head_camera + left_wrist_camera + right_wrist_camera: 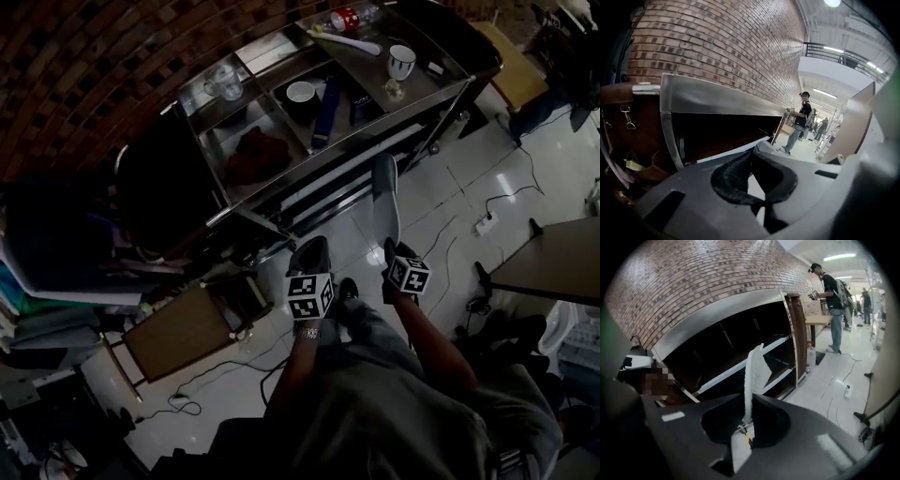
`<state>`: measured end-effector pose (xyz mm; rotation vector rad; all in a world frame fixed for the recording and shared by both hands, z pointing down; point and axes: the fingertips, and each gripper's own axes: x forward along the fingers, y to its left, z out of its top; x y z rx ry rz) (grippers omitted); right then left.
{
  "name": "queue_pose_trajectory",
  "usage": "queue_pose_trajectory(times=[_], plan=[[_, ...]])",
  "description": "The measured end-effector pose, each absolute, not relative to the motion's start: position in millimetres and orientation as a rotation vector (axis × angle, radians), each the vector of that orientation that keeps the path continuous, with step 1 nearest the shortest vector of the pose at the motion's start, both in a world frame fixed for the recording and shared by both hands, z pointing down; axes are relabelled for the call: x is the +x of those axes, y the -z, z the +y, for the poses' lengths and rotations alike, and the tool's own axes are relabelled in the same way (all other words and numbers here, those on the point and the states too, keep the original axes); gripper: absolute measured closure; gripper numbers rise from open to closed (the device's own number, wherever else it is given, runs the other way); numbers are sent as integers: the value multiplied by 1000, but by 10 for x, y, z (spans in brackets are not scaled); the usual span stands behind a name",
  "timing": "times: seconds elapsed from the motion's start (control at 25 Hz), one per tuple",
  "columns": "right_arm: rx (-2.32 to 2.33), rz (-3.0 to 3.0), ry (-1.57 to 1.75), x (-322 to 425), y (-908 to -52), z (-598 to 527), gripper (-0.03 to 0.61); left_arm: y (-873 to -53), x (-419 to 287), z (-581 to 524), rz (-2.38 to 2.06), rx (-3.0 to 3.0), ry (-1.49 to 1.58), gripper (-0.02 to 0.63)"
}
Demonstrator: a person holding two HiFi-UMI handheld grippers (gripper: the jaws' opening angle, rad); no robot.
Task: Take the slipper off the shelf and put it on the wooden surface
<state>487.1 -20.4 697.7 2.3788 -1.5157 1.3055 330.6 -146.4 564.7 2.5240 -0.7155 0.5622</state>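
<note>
While pinched upright, slipper (385,202): sat off shelf (424,91), over floor.
Right gripper (390,246): clamped slipper's end.
Left gripper (309,255): jaws together, empty.
Shelf compartments: held cup (401,62), bowl (301,91), red cloth (255,155).

From above, the right gripper (390,251) clamps one end of a pale slipper (385,199), which points away toward a metal shelf (281,183). The left gripper (311,247) hangs just beside it, over the tiled floor (441,178). A cup (401,61), a bowl (301,91) and a red cloth (255,156) sit on the shelf. A wooden surface (178,333) stands at lower left, and a power strip (485,224) lies on the floor.
</note>
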Motion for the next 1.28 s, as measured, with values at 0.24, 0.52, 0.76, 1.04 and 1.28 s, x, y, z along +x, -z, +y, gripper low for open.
queue_pose_trajectory(times=[0.24, 0.52, 0.76, 1.04, 1.28], plan=[[2268, -1593, -1323, 4028, -6903, 190, 548, -5468, 2526, -1279, -824, 2506, -486, 610], [2037, -1768, -1282, 2475, -6799, 435, 548, -5343, 706, -970, -1066, 2447, -463, 611], [1786, -2011, -1216, 319, -6639, 431, 548, -5396, -1543, -543, -1348, 2289, -540, 611], [1404, -2264, -1309, -1759, -6638, -225, 547, -5345, -3160, -166, -1576, 2065, -429, 611], [1385, -2137, -1445, -2509, -7475, -917, 546, -5491, -3741, 58, -1642, 1938, -428, 611]])
